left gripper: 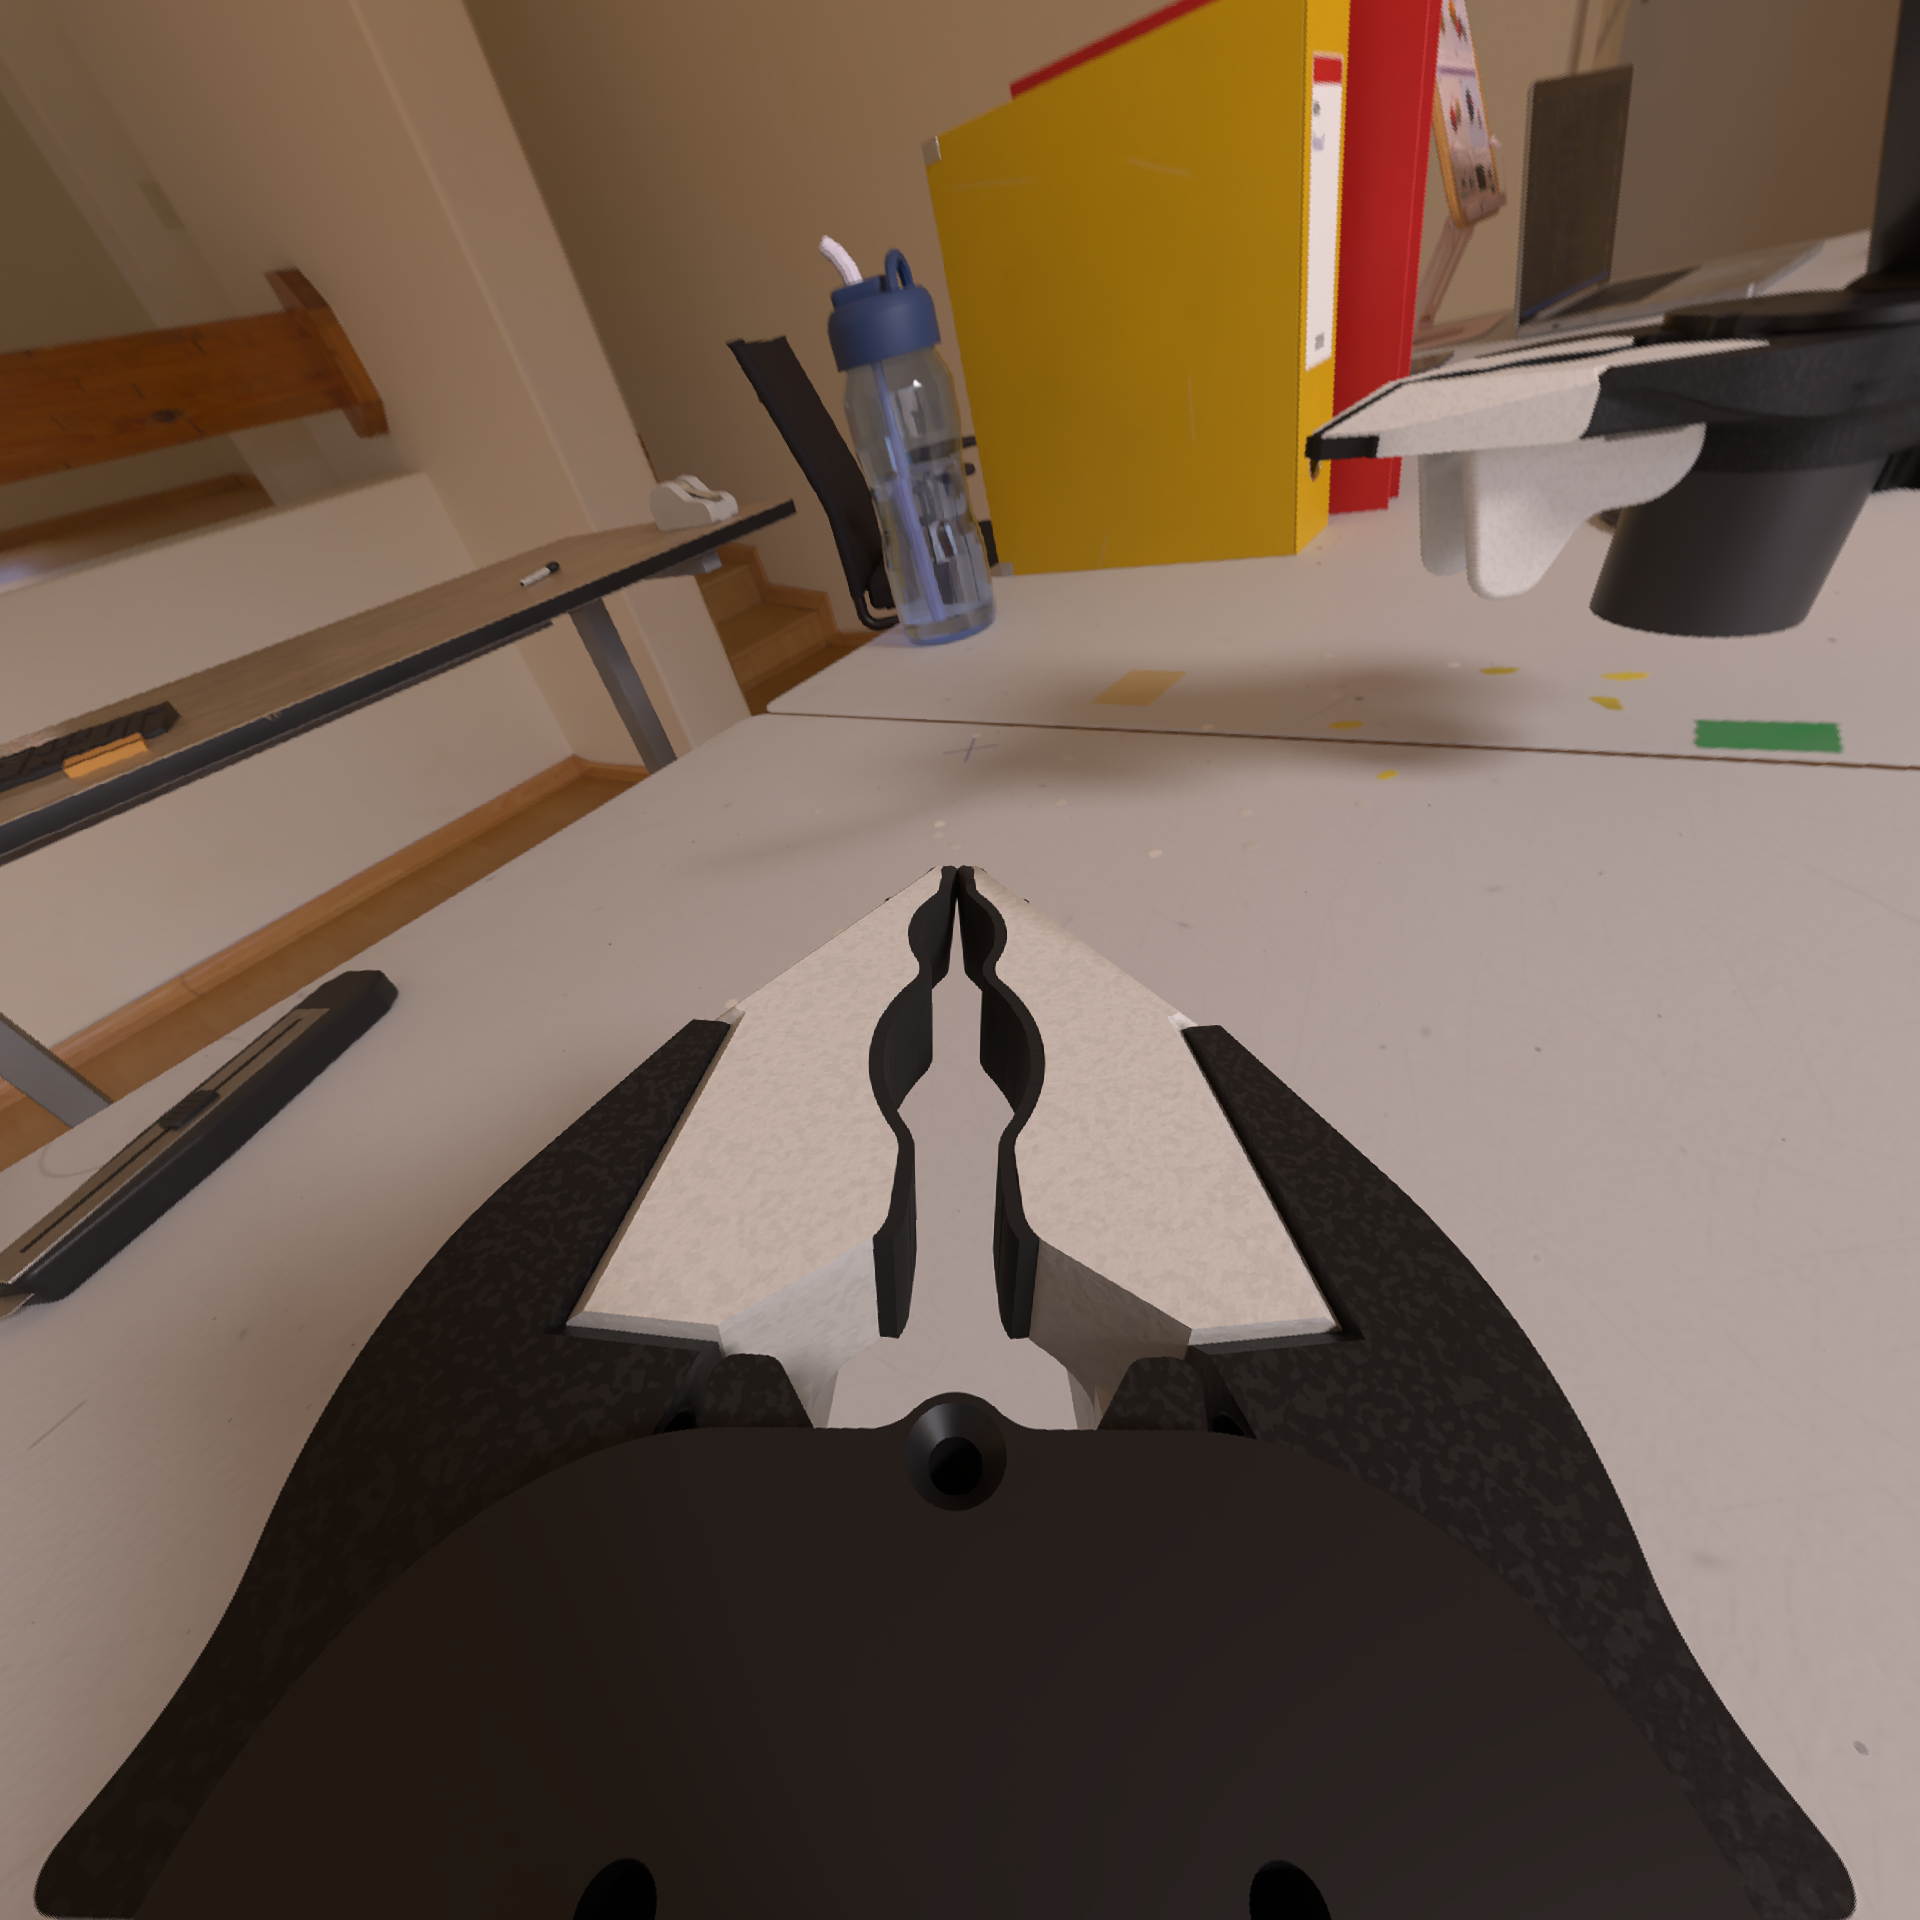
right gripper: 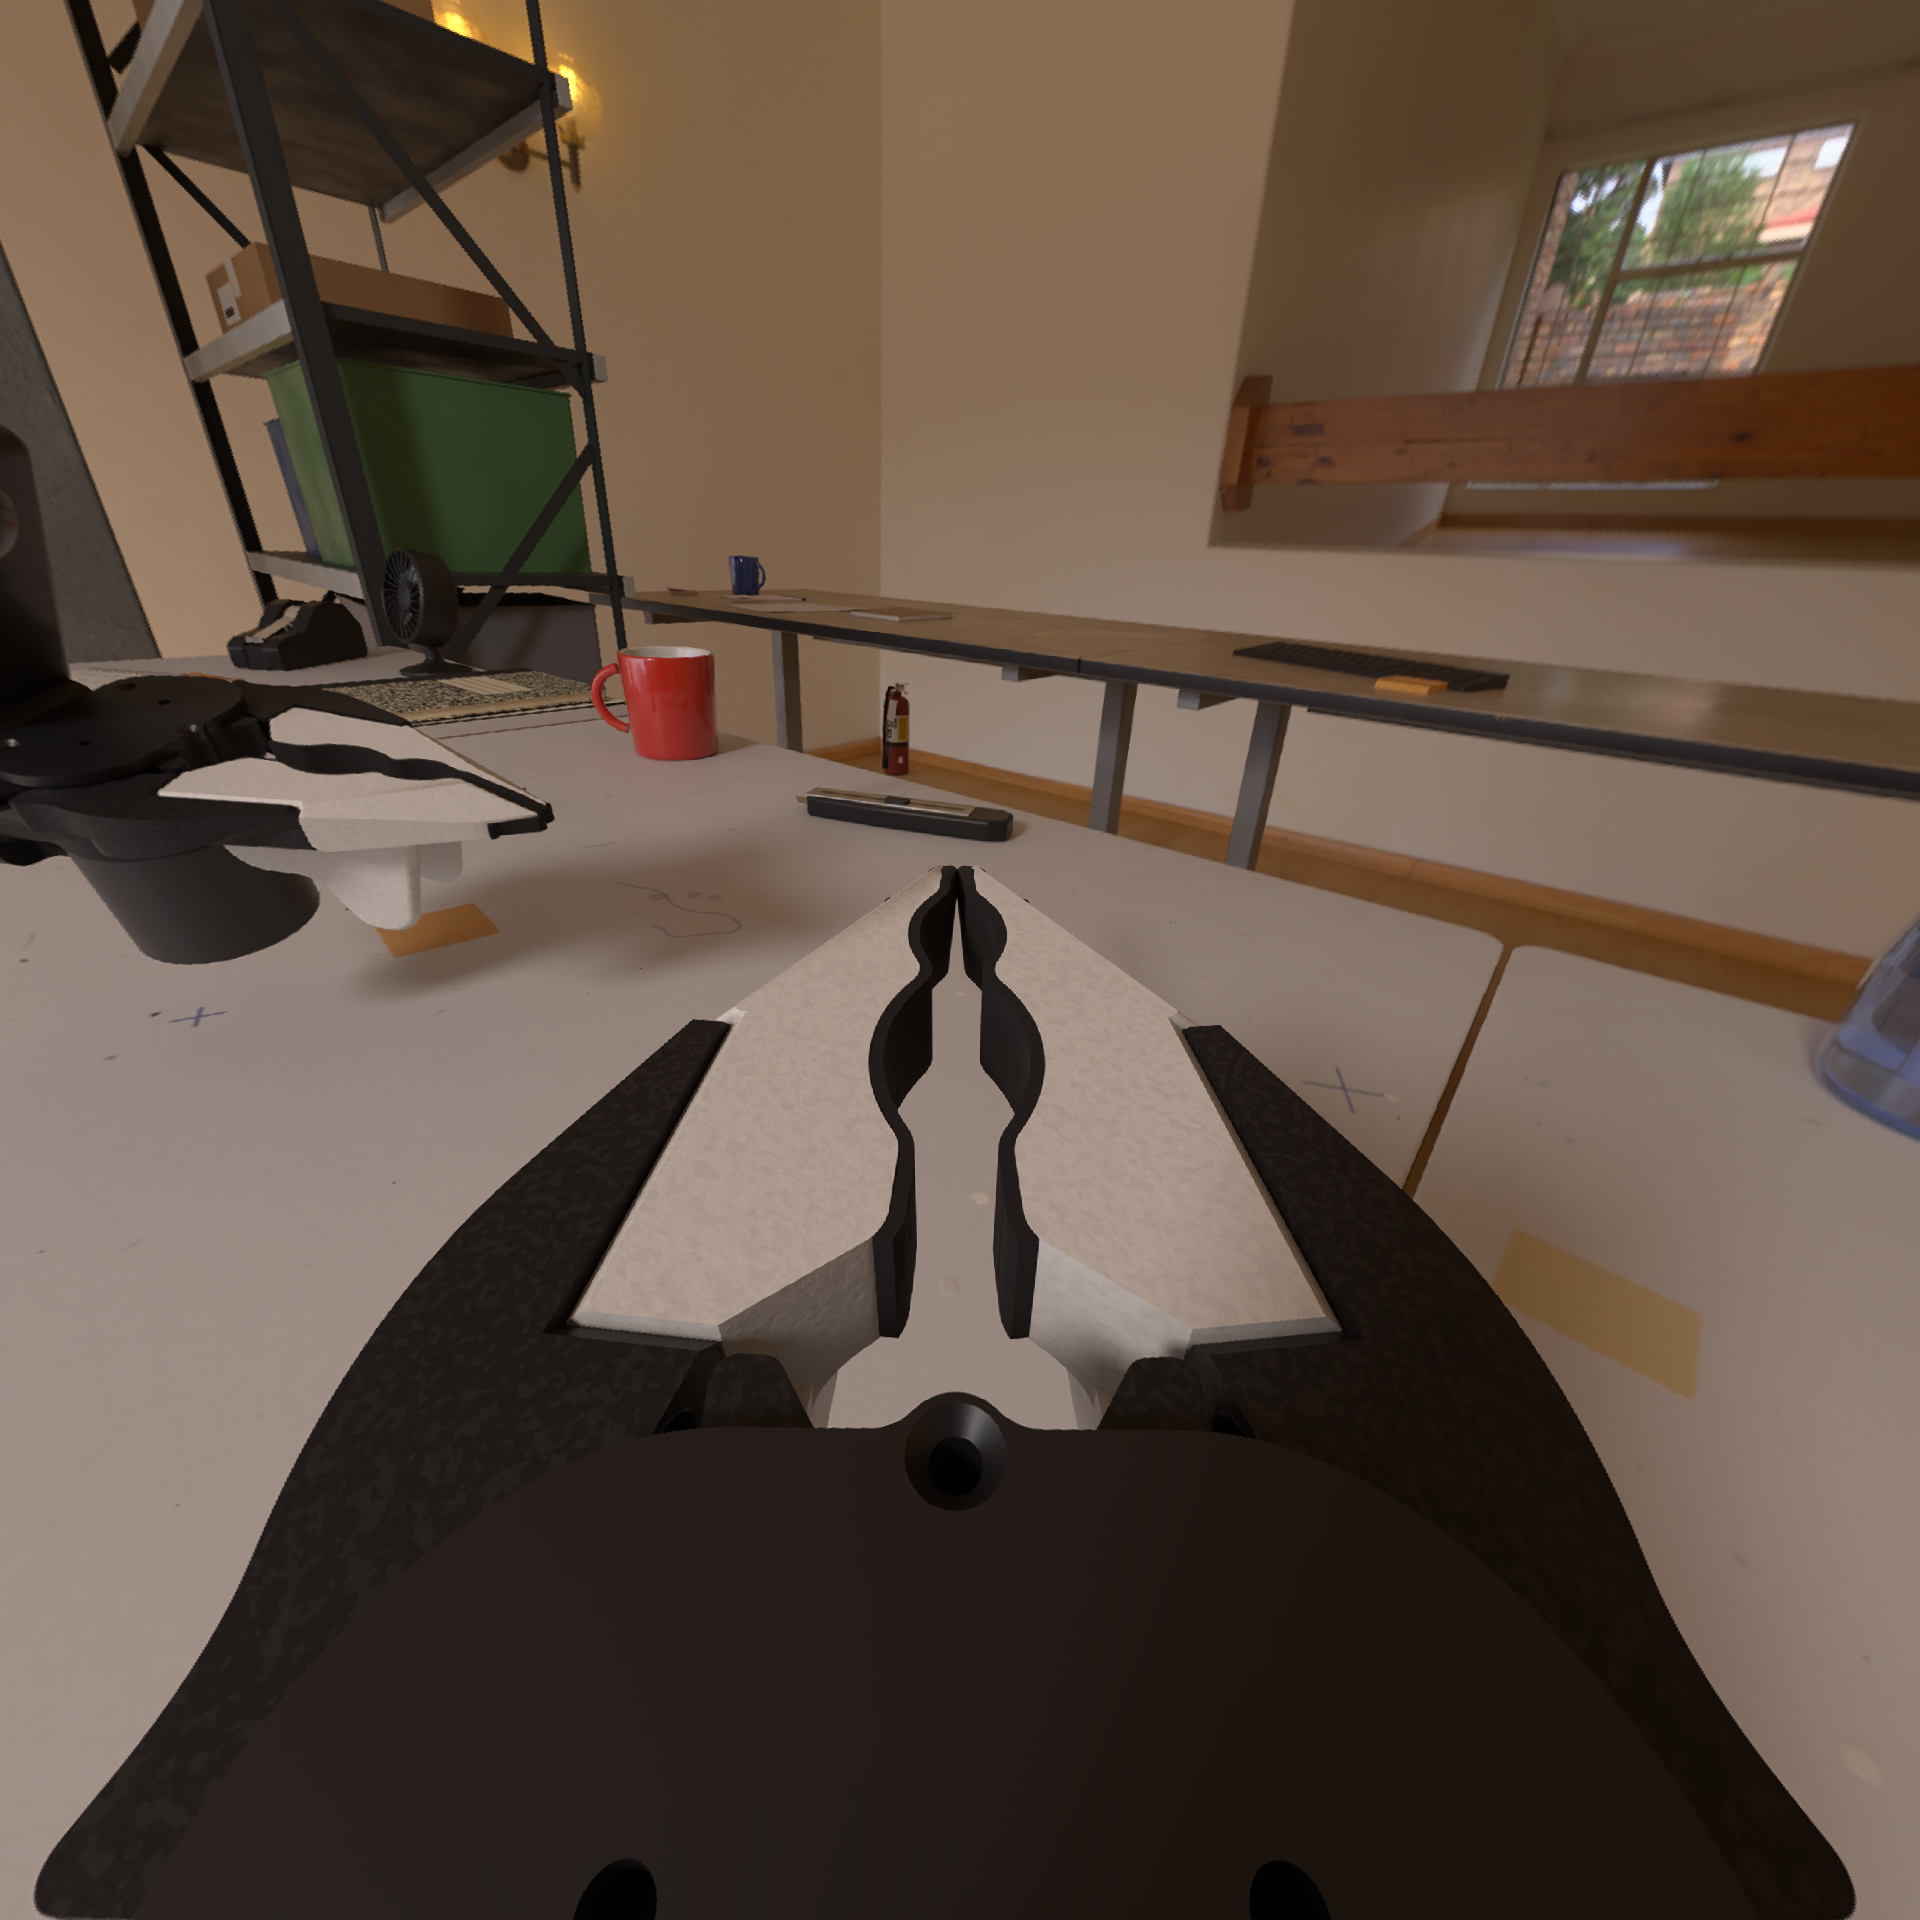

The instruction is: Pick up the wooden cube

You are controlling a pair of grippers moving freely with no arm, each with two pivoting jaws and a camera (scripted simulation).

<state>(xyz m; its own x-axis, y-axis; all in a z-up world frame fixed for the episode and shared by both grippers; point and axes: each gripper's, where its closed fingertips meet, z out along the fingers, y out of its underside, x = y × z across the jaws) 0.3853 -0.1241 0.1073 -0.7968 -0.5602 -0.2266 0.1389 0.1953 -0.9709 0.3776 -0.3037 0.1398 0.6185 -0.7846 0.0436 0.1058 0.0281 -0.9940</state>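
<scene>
No wooden cube shows in either view. My left gripper is shut and empty, its tips meeting, and hovers over the white table. It also shows in the right wrist view at the left, above the table. My right gripper is shut and empty too, over the same table. It shows in the left wrist view at the upper right, floating above the table with its fingers closed.
A clear water bottle with a blue cap, a yellow binder and a red binder stand at the table's back. A black box cutter lies near the left edge. A red mug and a notebook sit farther off.
</scene>
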